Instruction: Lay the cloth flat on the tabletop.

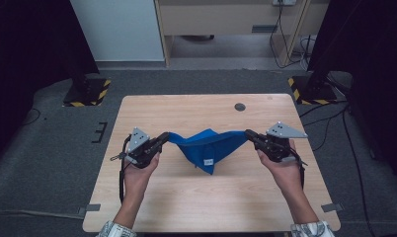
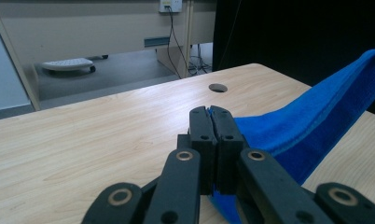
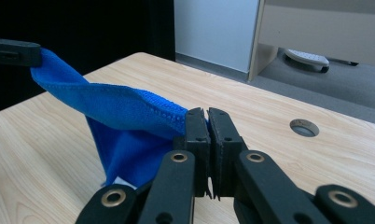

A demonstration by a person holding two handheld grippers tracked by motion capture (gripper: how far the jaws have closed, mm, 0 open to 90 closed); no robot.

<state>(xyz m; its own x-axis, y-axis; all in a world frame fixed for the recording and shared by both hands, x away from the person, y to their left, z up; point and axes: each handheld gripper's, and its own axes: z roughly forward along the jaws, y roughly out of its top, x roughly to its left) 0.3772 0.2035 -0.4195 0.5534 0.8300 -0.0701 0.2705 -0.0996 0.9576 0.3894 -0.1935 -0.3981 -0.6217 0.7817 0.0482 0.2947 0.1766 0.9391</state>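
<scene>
Hanging blue cloth [image 1: 206,148] stretches between left claw [image 1: 163,138] and right claw [image 1: 250,134].

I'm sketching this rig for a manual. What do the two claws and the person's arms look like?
Both the left claw and the right claw are black with brass-coloured rivets, each topped by a grey three-cornered plate and trailing a black cable. Light patterned sleeves show near the elbows.

Even overhead light brightens the pale wooden table [image 1: 206,197], with soft sheen in the gripper views; black curtains at both sides stay dim. Near black jaws blur slightly; edges bend mildly.
</scene>
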